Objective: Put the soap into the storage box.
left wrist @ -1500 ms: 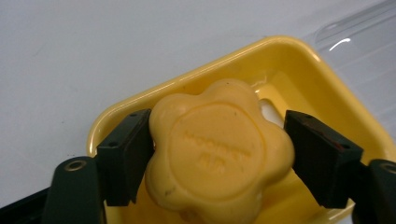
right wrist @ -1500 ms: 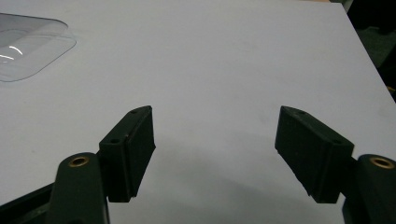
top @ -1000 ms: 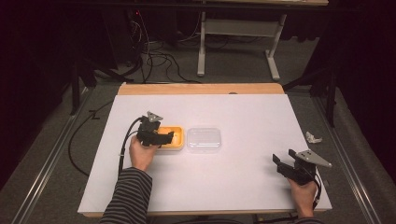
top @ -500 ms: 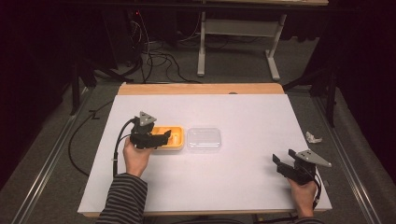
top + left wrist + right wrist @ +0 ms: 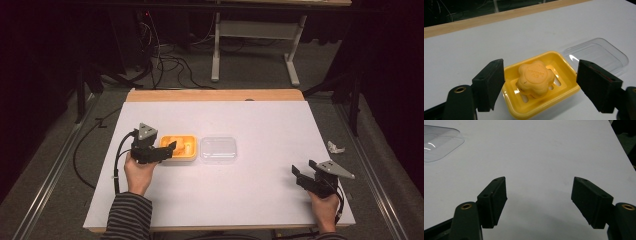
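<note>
A white table (image 5: pixel 250 190) with a wooden far edge stands in a dark room, with cables on the floor behind it. In the high view, my left gripper (image 5: pixel 167 150) is at about 9 o'clock from the table's middle, and its jaws reach over the near left end of the yellow soap dish (image 5: pixel 181 148). A clear plastic lid (image 5: pixel 219 149) lies just beside the dish, at its 3 o'clock, flat on the table. My right gripper (image 5: pixel 299 176) is well apart from them, near the table's corner at 4 o'clock, and a small crumpled white scrap (image 5: pixel 335 147) lies near the table's right edge.

In the left gripper view, my jaws stand wide apart, one at each side of the dish (image 5: pixel 564 82), and they touch nothing. An orange flower-shaped soap (image 5: pixel 535 78) sits in the dish, on its slotted bottom. The lid (image 5: pixel 599 53) is at 2 o'clock.

In the right gripper view, my jaws are wide apart above the bare table (image 5: pixel 544 152). A corner of the lid (image 5: pixel 439 142) shows at 10 o'clock.
</note>
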### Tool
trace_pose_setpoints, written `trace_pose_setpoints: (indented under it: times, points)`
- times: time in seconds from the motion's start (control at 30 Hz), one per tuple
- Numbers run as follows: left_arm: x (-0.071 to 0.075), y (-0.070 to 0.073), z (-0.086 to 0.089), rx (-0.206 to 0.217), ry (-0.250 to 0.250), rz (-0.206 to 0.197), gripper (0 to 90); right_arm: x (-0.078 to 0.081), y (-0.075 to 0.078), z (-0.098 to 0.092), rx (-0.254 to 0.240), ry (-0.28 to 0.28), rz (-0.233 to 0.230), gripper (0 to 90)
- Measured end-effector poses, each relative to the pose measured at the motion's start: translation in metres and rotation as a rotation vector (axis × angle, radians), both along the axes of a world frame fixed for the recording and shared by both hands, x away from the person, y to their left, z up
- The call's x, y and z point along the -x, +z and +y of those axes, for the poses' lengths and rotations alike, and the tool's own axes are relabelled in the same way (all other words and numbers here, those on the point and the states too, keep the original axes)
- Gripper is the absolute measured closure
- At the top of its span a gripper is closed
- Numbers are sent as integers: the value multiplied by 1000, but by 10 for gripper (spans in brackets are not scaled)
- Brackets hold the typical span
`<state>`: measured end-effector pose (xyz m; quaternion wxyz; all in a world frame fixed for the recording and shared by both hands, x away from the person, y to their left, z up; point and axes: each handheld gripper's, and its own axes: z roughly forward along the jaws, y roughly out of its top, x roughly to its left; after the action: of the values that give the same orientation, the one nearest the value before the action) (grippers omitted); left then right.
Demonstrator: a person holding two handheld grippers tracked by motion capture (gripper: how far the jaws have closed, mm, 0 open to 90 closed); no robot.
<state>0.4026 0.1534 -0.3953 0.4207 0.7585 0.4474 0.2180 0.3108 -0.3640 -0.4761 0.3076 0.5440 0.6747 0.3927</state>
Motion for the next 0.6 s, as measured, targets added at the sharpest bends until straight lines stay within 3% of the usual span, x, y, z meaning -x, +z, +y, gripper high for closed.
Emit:
trace_pose_setpoints:
  times: [0.6]
  points:
    - [24, -1, 15, 45, 19, -16, 232, 0, 0, 1, 2, -1, 3, 289]
